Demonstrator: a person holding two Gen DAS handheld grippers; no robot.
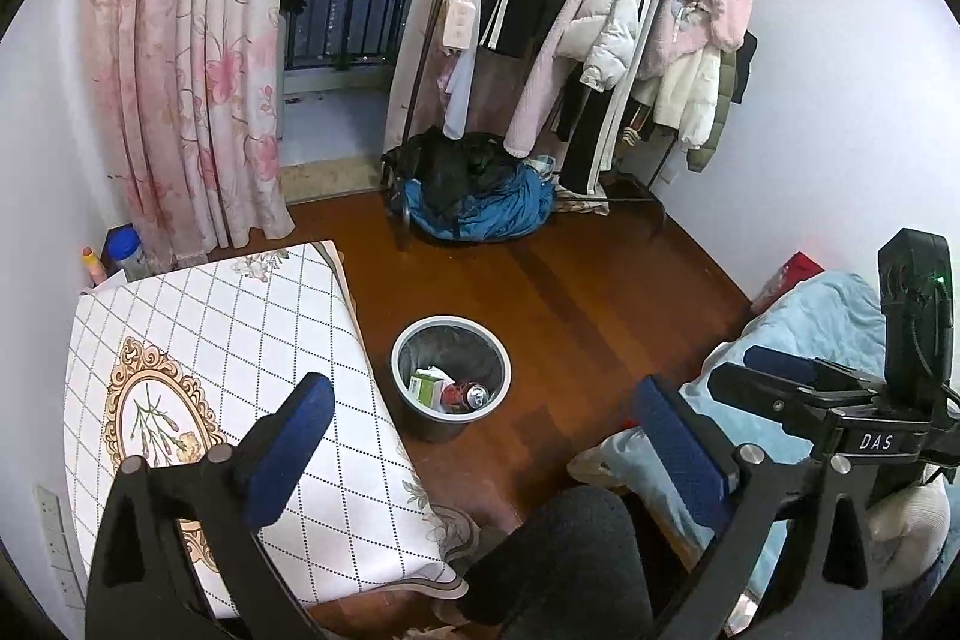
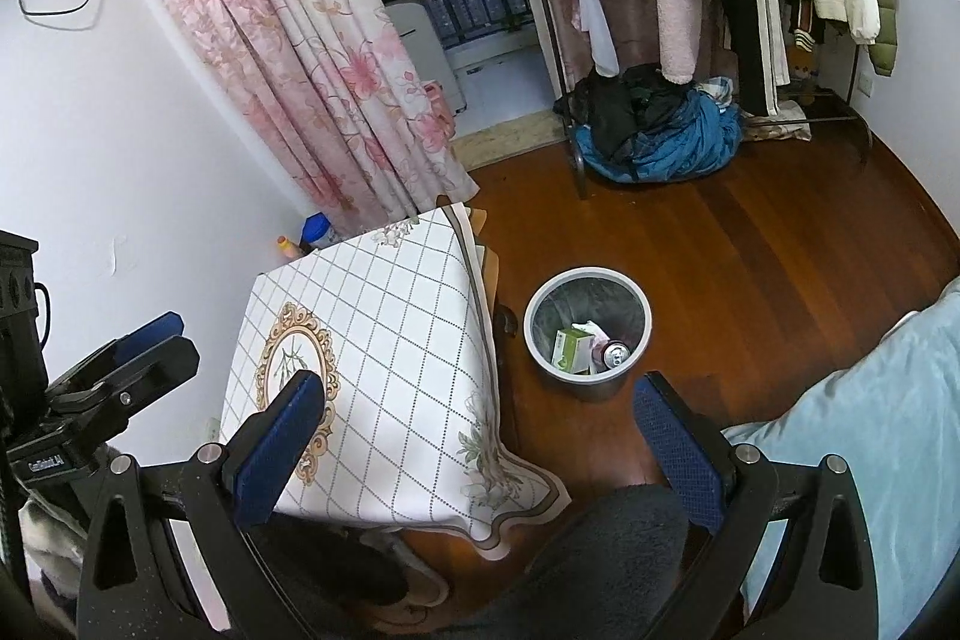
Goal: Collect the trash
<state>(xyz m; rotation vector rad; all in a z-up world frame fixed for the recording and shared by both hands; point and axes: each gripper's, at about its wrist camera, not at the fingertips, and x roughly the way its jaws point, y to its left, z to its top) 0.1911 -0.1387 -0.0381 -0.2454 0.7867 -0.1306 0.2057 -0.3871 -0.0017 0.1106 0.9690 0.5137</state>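
From the left wrist view, the left claw (image 1: 480, 418) gaped wide and empty above a grey waste bin (image 1: 450, 340) on the wooden floor, just beside the cloth-covered counter (image 1: 240, 340); a green carton (image 1: 427, 386) and drink can (image 1: 477, 394) already lay inside, suggesting collection was largely done. From the right wrist view, the right claw (image 2: 480, 412) likewise stood wide, holding nothing, aimed toward the same bin, and the counter top looked bare.
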